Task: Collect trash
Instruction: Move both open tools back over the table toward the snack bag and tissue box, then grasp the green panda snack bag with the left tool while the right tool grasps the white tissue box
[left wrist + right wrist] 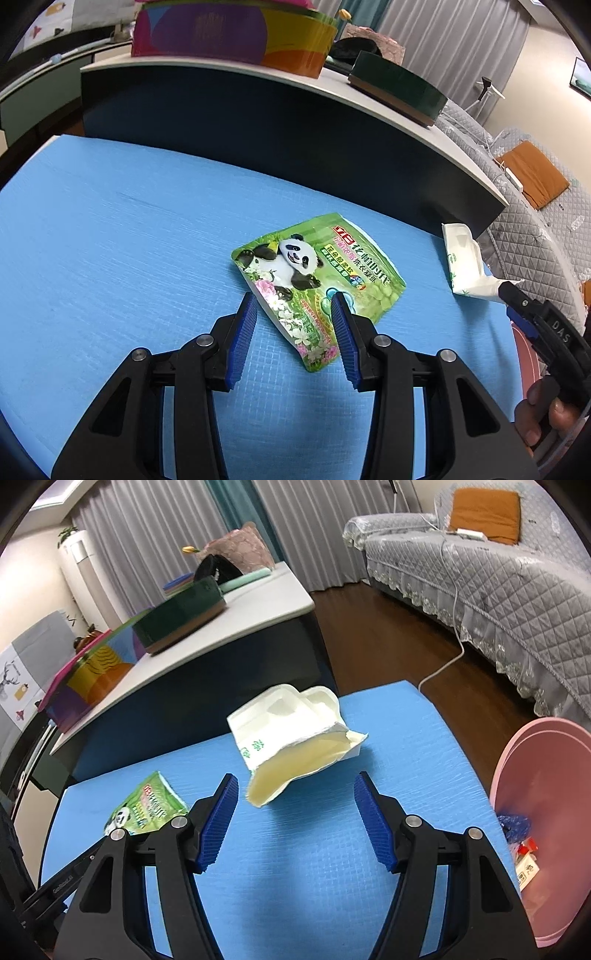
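Note:
A green pouch with a panda print (317, 280) lies flat on the blue mat (110, 240). My left gripper (293, 299) hangs over its near half, open, one finger on each side, pads clear of it. A torn white paper pack (291, 731) lies near the mat's far edge, its open end towards me. My right gripper (295, 779) stands open just short of it with nothing between the pads. In the left wrist view the right gripper (511, 295) reaches the white pack (461, 258) at its near end. The pouch (144, 808) also shows left of the right fingers.
A pink bin (535, 775) stands off the mat's right edge with a blue wrapper (513, 823) and other scraps inside. Behind the mat rises a white-topped desk (332, 88) bearing a colourful box (236, 33) and a dark green box (399, 88). A grey quilted sofa (498, 583) lies beyond.

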`<state>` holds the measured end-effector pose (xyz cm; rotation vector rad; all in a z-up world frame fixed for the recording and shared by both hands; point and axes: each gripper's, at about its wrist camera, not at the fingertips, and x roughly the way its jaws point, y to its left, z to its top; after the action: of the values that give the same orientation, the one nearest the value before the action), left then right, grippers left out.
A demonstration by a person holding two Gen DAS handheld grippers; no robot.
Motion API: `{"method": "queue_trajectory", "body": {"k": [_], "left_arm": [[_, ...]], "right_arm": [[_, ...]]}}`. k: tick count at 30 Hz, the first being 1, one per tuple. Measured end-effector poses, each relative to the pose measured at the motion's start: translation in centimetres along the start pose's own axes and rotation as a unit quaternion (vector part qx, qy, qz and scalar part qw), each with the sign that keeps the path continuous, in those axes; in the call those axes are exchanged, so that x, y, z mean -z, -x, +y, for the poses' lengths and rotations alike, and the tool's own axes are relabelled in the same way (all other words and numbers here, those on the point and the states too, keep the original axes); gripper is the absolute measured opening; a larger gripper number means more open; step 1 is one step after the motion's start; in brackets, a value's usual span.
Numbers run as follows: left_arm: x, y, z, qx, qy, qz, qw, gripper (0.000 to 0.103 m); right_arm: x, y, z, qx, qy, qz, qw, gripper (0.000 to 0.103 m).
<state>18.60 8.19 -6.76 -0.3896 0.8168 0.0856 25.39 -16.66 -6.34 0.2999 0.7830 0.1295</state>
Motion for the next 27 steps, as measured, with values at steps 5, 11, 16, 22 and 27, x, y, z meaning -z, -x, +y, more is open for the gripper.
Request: {"method": "queue_trajectory", "body": {"k": [5, 11, 16, 22, 27], "left_arm": [[0.0, -0.5, 0.3, 0.004, 0.009, 0.009, 0.9999, 0.041], [0.1, -0.6, -0.2, 0.010, -0.002, 0.008, 0.9999, 0.026], [0.0, 0.1, -0.8, 0.015, -0.012, -0.002, 0.9998, 0.016], [-0.4, 1.3, -2.6, 0.029, -0.040, -0.025, 0.9985, 0.007], [-0.5, 2.8, -4.4, 0.038, -0.066, -0.044, 0.9961, 0.005]], "right_arm": [[0.1, -0.8, -0.4, 0.005, -0.001, 0.006, 1.000, 0.052], [-0.2, -1.1, -0.6, 0.007, -0.001, 0.009, 1.000, 0.027], [-0.4, -0.5, -0.4, 0.003, 0.006, 0.001, 1.000, 0.016], [-0.9, 1.1, -0.4, 0.001, 0.010, -0.017, 1.000, 0.010], [-1.4, 3.3, -0.3, 0.001, 0.019, -0.037, 0.999, 0.010]]}}
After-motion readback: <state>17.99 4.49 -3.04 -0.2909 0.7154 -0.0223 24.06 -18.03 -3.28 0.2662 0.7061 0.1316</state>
